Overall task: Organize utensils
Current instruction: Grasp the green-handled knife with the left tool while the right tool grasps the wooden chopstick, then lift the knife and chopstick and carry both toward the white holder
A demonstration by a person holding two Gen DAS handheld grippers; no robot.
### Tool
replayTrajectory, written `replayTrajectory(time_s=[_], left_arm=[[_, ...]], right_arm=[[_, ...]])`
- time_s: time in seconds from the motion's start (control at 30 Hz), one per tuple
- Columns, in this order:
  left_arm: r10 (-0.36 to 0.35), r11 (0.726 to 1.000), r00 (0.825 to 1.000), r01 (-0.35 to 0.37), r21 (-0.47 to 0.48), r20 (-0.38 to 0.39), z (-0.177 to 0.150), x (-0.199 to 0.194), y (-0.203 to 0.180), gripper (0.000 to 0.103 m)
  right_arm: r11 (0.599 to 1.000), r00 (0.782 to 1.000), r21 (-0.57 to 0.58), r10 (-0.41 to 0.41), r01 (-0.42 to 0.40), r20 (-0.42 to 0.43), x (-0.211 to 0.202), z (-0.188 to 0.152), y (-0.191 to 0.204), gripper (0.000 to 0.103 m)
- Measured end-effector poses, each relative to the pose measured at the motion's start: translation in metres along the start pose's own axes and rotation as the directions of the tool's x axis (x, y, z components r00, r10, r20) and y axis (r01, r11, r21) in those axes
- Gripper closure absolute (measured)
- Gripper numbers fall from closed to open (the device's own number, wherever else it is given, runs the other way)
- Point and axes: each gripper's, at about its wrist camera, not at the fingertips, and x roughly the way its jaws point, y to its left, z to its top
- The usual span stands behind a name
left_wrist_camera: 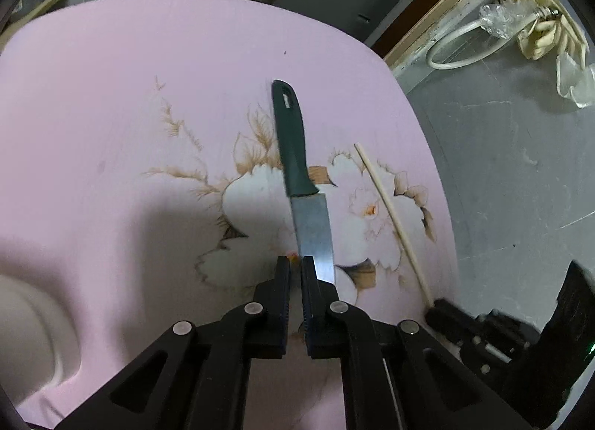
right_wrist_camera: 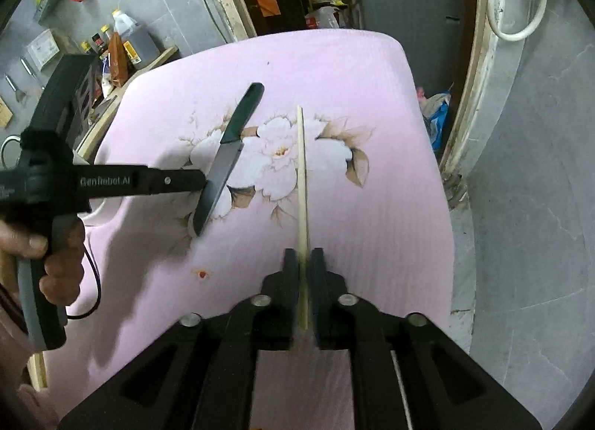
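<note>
A knife with a dark green handle and steel blade (left_wrist_camera: 303, 184) points away from my left gripper (left_wrist_camera: 296, 262), which is shut on the blade's tip end and holds it over the pink flowered cloth (left_wrist_camera: 111, 114). The knife also shows in the right wrist view (right_wrist_camera: 227, 154), tilted, with the left gripper (right_wrist_camera: 197, 180) at its blade. My right gripper (right_wrist_camera: 304, 255) is shut on a pale wooden chopstick (right_wrist_camera: 302, 177) that runs forward between the fingers. The chopstick also shows in the left wrist view (left_wrist_camera: 390, 214).
The pink cloth (right_wrist_camera: 372, 95) covers a table. A white rounded object (left_wrist_camera: 22, 333) sits at the left under the cloth's edge. Grey tiled floor (left_wrist_camera: 502, 169) lies to the right. Bottles and clutter (right_wrist_camera: 122, 43) stand at the back left.
</note>
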Motion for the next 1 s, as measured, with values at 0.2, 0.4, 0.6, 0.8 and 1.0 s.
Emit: replayTrajectory(time_s=[0.2,0.4,0.6,0.8,1.0], left_arm=[[-0.024,0.995,0.996,0.032,-0.096,0.087,0.021,-0.008,0.017,0.083],[-0.054,0.992,0.992,0.066,-0.106,0.113,0.051,0.006,0.018,0.070],[-0.030,0.999,0.996,0.033,-0.031,0.084,0.064,0.018,0.007,0.071],[0.062,0.995,0.997,-0.065,0.077,0.038,0.079,0.032,-0.019,0.071],[0.147,0.981,0.989,-0.149,0.123,0.026,0.083,0.035,-0.027,0.086]], right_arm=[[0.999,0.999,-0.045,0.009,-0.007,0.046,0.014,0.030,-0.004,0.071],[0.994,1.000,-0.103,0.023,-0.022,0.007,0.041,0.062,0.004,0.082],[0.989,1.000,-0.145,0.014,-0.018,-0.026,0.054,0.074,0.013,0.085],[0.987,0.999,-0.158,-0.035,0.028,-0.041,0.056,0.083,0.016,0.095],[0.997,0.999,-0.066,0.032,-0.034,-0.034,0.057,0.086,0.005,0.099]])
